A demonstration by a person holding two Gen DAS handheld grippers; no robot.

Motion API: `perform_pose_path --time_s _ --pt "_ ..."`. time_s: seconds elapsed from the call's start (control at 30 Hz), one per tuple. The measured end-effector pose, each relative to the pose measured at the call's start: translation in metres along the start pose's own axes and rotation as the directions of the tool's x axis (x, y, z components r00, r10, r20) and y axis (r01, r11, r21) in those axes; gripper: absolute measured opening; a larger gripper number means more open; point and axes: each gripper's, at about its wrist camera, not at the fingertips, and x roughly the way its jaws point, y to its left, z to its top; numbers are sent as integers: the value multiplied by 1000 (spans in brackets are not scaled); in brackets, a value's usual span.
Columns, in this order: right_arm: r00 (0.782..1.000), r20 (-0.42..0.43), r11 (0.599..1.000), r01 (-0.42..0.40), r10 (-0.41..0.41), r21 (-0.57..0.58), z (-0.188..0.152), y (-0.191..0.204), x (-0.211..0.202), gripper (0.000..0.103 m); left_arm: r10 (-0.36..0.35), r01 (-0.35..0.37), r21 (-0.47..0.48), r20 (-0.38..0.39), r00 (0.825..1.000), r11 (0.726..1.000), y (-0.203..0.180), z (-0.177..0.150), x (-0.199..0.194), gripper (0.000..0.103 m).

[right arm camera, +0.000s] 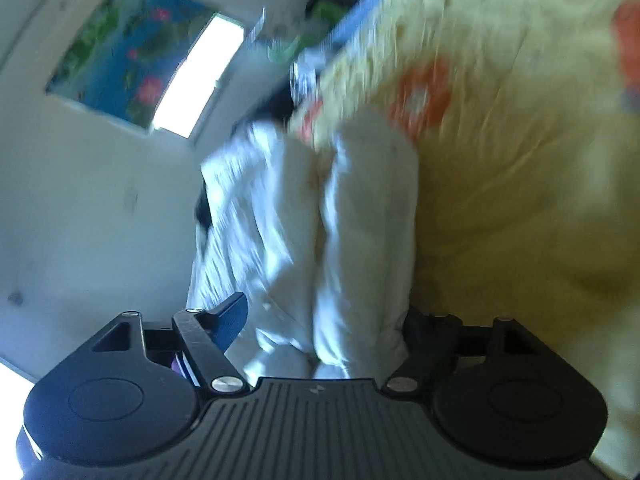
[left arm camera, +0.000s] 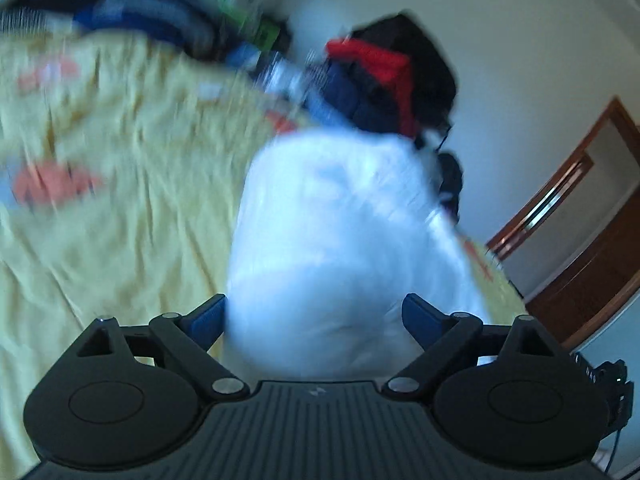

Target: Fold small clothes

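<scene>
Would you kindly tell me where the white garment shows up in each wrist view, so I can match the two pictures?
Left wrist view: the white garment fills the lower centre, running up from between the fingers.
Right wrist view: the white garment hangs in folds through the centre, just left of the bed's edge.
Shared landmark: the yellow bedsheet with orange flowers.

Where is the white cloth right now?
The white cloth lies on the yellow bedsheet, straight ahead in both wrist views, near the bed's edge and below the clothes pile.
</scene>
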Motion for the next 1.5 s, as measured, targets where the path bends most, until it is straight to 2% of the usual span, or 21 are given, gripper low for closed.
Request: perform_pose_path --time_s 0.07,0.13,0.2,0.27,0.3,0.33,0.37,0.4,0.47,0.5,0.57,0.63,0.8,0.93,1.1,1.2,1.27,1.4,1.5 --pt "997 76 998 18 -14 -60 -1 17 -20 75 10 -18 81 91 996 997 -15 1 -30 94" --pt "993 115 988 -1 18 -152 -3 43 -27 75 49 -77 192 148 988 978 -36 0 -45 94" --pt "989 138 972 -25 58 -232 -9 74 -25 75 87 -141 299 187 979 944 -60 -11 -50 94" --pt "984 163 945 -18 75 -326 -14 103 -17 75 107 -171 386 183 977 907 -79 -28 -40 94" --pt "985 151 926 -18 80 -376 -19 115 -11 78 121 -180 415 164 979 892 -84 -36 -31 94" --pt "991 117 913 -15 69 -409 -22 123 -3 90 144 -190 436 138 980 879 -88 -45 -21 94" --pt "996 82 906 -3 41 -424 -28 124 2 92 172 -204 455 110 979 867 -91 -52 -11 94" --pt "999 43 903 24 -6 -430 -30 124 16 91 194 -213 470 89 977 856 -93 -60 -4 94" --pt "995 -16 896 85 -102 -436 -35 114 40 86 234 -261 496 117 965 829 -94 -71 3 95" --pt "989 -21 887 121 -146 -446 -37 108 49 83 243 -271 496 122 962 825 -94 -74 5 96" --pt "985 -10 875 147 -171 -461 -40 94 53 81 248 -268 490 107 963 829 -94 -75 8 97" --pt "986 -7 872 143 -165 -469 -40 83 54 79 254 -266 509 96 963 819 -95 -76 12 98" --pt "990 -28 906 115 -139 -408 -32 69 48 77 256 -258 544 82 963 799 -92 -83 20 102" --pt "990 -41 906 110 -138 -410 -36 61 51 73 258 -257 553 78 963 793 -91 -85 24 103" --pt "990 -47 905 101 -132 -413 -42 52 61 71 253 -249 549 70 965 798 -88 -86 29 103" --pt "990 -47 899 102 -135 -425 -44 51 63 71 253 -259 562 91 963 785 -87 -90 31 103" --pt "990 -54 913 97 -128 -396 -40 54 59 72 242 -258 565 106 965 784 -89 -91 24 103" --pt "995 -67 955 53 -76 -293 -22 68 37 83 149 -201 543 139 979 815 -86 -87 -9 103" --pt "1000 -9 941 4 -8 -340 -7 91 24 92 139 -211 527 173 975 824 -81 -82 -23 103"
